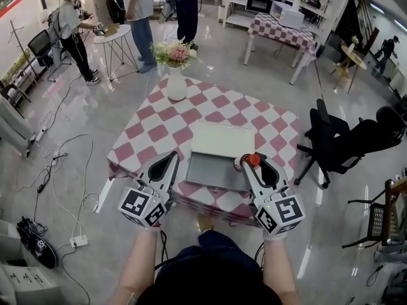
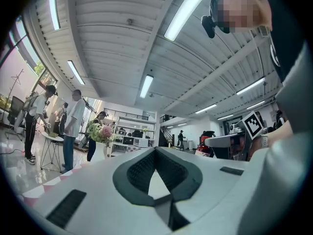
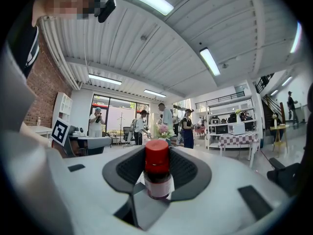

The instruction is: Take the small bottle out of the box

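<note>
Small bottle (image 3: 157, 173) sits clamped in the right hand-held gripper (image 3: 157, 155), by the open box's (image 1: 219, 170) right edge; the head view shows only its red cap. Left hand-held gripper (image 2: 155, 153) is closed and empty.

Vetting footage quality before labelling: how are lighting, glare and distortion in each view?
Head view: even light, glare on the glossy floor. Left gripper view: strong fisheye, dark corners, bright ceiling lights. Right gripper view: same fisheye; small bottle reasonably sharp.
</note>
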Tool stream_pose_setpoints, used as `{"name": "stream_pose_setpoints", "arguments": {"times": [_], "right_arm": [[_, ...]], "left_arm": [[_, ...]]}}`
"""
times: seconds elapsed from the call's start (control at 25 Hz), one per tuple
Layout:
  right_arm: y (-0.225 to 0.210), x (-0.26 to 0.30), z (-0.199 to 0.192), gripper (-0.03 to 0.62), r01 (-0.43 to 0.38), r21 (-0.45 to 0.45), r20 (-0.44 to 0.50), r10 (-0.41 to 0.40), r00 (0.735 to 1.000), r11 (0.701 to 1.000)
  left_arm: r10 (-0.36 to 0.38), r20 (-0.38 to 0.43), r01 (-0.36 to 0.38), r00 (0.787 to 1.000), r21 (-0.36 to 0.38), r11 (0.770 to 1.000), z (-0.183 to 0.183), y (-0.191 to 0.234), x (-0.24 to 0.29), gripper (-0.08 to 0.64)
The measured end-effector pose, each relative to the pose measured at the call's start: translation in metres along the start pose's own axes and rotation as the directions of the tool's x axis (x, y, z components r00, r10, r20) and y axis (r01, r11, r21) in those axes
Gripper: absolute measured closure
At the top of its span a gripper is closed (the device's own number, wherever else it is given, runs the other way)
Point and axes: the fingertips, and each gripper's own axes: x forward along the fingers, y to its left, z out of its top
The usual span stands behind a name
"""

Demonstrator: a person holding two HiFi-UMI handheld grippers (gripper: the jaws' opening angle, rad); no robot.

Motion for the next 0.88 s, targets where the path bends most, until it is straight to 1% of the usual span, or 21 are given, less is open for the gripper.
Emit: {"name": "stream_pose_setpoints", "arguments": {"times": [0.16, 0.88], "right_arm": [[0.0014, -0.0002, 0.0039, 0.445, 0.001, 0.000, 0.003, -0.001, 1.000, 1.000], [-0.0037, -0.0057, 0.0076, 0.446, 0.012, 0.001, 0.008, -0.012, 1.000, 1.000]], "left_arm": [[0.002, 0.003, -0.002, 1.000, -0.001, 1.000, 0.0049, 0.0007, -0.0010, 0.557], [-0.004, 0.009, 0.004, 1.000, -0.004, 1.000, 0.0054, -0.0020, 0.0019, 0.557]]}}
